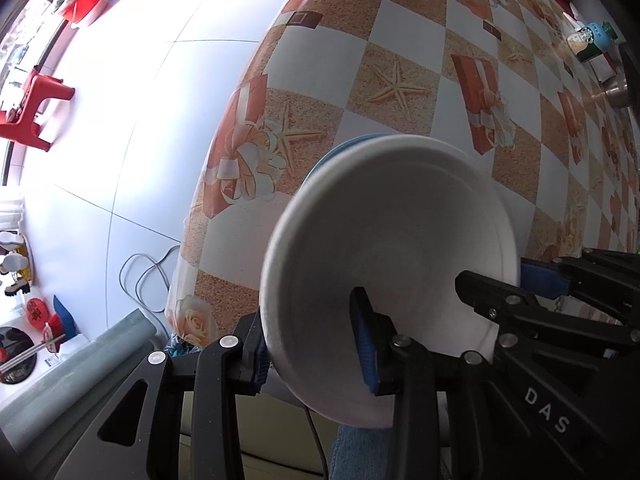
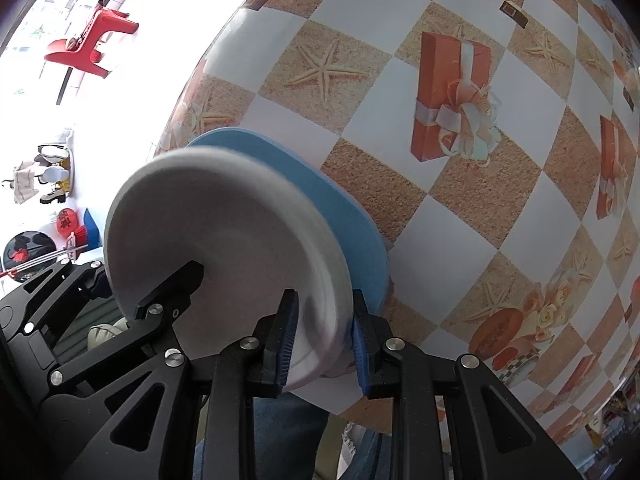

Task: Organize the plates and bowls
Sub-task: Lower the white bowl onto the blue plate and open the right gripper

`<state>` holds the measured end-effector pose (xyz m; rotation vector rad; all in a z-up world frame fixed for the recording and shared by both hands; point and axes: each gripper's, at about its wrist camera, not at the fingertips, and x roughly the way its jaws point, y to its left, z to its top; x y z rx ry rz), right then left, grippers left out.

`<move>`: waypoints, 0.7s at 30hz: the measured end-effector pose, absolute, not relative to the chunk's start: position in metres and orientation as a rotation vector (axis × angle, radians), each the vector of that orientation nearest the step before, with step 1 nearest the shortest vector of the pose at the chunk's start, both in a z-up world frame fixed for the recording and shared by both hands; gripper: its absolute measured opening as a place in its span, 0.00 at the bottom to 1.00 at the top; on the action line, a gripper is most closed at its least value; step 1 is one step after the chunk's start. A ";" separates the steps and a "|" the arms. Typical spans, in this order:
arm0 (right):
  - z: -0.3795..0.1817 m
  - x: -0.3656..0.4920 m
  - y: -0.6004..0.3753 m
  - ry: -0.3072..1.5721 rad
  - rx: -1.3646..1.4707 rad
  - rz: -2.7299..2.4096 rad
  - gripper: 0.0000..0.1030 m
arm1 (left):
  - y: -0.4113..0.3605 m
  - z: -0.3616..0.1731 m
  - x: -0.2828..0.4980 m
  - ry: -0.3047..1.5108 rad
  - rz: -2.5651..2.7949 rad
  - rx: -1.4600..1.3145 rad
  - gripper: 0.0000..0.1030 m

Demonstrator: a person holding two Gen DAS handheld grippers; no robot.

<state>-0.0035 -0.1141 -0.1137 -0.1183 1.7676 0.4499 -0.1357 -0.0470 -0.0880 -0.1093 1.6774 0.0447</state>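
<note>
A white bowl (image 1: 400, 240) sits on a blue plate (image 1: 340, 150) near the table's front edge. My left gripper (image 1: 314, 344) is shut on the bowl's near-left rim, one finger inside and one outside. My right gripper (image 2: 324, 340) is shut on the bowl (image 2: 224, 232) at its right rim, above the blue plate (image 2: 320, 188). Each gripper shows in the other's view: the right gripper (image 1: 548, 280) at the bowl's right, the left gripper (image 2: 152, 292) at its left.
The table (image 1: 400, 60) has a checkered cloth with starfish and gift boxes. A green-and-white cup (image 1: 588, 42) and a metal pot (image 1: 618, 88) stand at the far right. A red stool (image 1: 32, 108) and cables (image 1: 144, 276) are on the white floor at left.
</note>
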 end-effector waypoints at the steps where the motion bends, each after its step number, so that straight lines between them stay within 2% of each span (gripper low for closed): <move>1: -0.114 -0.003 -0.114 1.767 -0.112 0.452 0.27 | -0.047 -0.088 -0.136 1.678 0.044 -0.110 0.38; 15: -0.094 -0.001 -0.123 1.729 -0.105 0.455 0.30 | -0.037 -0.081 -0.139 1.661 0.039 -0.148 0.48; 16: -0.093 -0.001 -0.125 1.724 -0.100 0.455 0.31 | -0.035 -0.080 -0.139 1.653 0.040 -0.154 0.50; 17: -0.090 0.001 -0.127 1.717 -0.098 0.450 0.33 | -0.033 -0.077 -0.139 1.638 0.062 -0.139 0.60; 18: -0.087 0.002 -0.129 1.707 -0.109 0.431 0.42 | -0.029 -0.075 -0.140 1.623 0.090 -0.118 0.67; 19: -0.086 0.002 -0.133 1.695 -0.113 0.415 0.53 | -0.023 -0.073 -0.140 1.609 0.123 -0.106 0.81; 20: -0.084 0.004 -0.139 1.686 -0.100 0.406 0.57 | -0.016 -0.073 -0.141 1.606 0.129 -0.122 0.85; 21: -0.082 0.006 -0.143 1.686 -0.076 0.406 0.68 | -0.011 -0.072 -0.141 1.609 0.127 -0.147 0.86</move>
